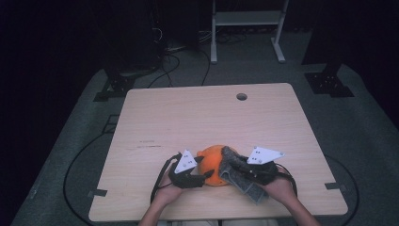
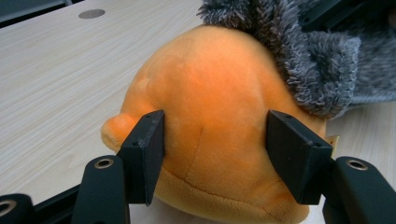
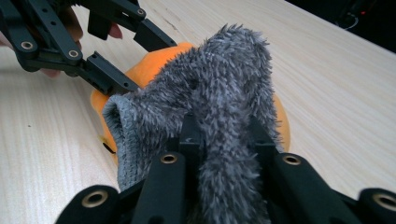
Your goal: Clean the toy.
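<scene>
Two grippers work together: the left gripper point(image 2: 215, 158) clamps the orange plush point(image 2: 215, 107) on the counter point(image 1: 188, 117), while the right gripper point(image 3: 224, 140) pinches a grey sock point(image 3: 210, 84) draped across the plush's top. Pulling the sock on has only begun; most of the plush is bare.

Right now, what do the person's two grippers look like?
Both are black, jointed linkage frames. The left gripper and the right gripper each carry a pale grey three-cornered plate with dark dots on top and trail a black cable. In the left gripper view the jaws end in flat rectangular black pads; brass-coloured rivets mark the joints.
</scene>
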### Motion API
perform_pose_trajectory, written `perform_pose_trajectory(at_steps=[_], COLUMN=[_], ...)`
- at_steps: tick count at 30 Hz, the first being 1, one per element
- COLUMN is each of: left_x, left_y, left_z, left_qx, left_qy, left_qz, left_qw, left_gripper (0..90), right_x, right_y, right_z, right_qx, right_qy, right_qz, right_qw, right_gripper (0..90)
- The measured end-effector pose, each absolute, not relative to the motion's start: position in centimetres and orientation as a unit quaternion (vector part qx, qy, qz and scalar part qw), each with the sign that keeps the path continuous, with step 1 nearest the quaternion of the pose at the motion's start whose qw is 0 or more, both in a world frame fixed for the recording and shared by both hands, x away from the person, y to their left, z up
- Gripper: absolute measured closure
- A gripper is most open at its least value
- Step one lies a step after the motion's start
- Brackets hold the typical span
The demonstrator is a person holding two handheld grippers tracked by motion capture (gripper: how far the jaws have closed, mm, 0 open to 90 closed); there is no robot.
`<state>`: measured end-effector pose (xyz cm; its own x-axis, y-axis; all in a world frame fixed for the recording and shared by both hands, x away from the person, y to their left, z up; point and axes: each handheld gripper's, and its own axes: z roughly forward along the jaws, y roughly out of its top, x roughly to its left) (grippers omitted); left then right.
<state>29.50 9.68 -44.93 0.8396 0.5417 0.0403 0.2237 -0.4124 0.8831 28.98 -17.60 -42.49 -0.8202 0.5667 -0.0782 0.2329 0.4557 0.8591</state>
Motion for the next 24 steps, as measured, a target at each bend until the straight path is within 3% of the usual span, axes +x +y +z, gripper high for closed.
perform_pose_trajectory(at_steps=[7,14,18,22,24], left_x=[29.5,29.6,29.8,30.3,30.6], left_y=[9.1,9.6,9.5,9.6,9.9], left_z=[-44.9,-45.0,-45.0,-45.1,-45.1], left_qx=[0.829,0.826,0.826,0.819,0.818], left_qy=[0.219,0.221,0.228,0.248,0.258], left_qz=[0.171,0.165,0.166,0.150,0.140], left_qw=[0.486,0.491,0.487,0.494,0.495], left_gripper=[38.5,38.7,38.6,38.3,38.3], right_x=[29.0,28.8,28.8,27.5,27.1], right_y=[-18.5,-19.1,-20.4,-19.0,-17.2], right_z=[-43.5,-43.6,-43.9,-42.9,-42.8], right_qx=[0.256,0.274,0.316,0.253,0.220], right_qy=[0.821,0.833,0.833,0.828,0.838], right_qz=[0.478,0.430,0.405,0.472,0.464], right_qw=[0.178,0.215,0.204,0.169,0.184], right_gripper=[70.7,73.9,75.0,74.6,74.7])
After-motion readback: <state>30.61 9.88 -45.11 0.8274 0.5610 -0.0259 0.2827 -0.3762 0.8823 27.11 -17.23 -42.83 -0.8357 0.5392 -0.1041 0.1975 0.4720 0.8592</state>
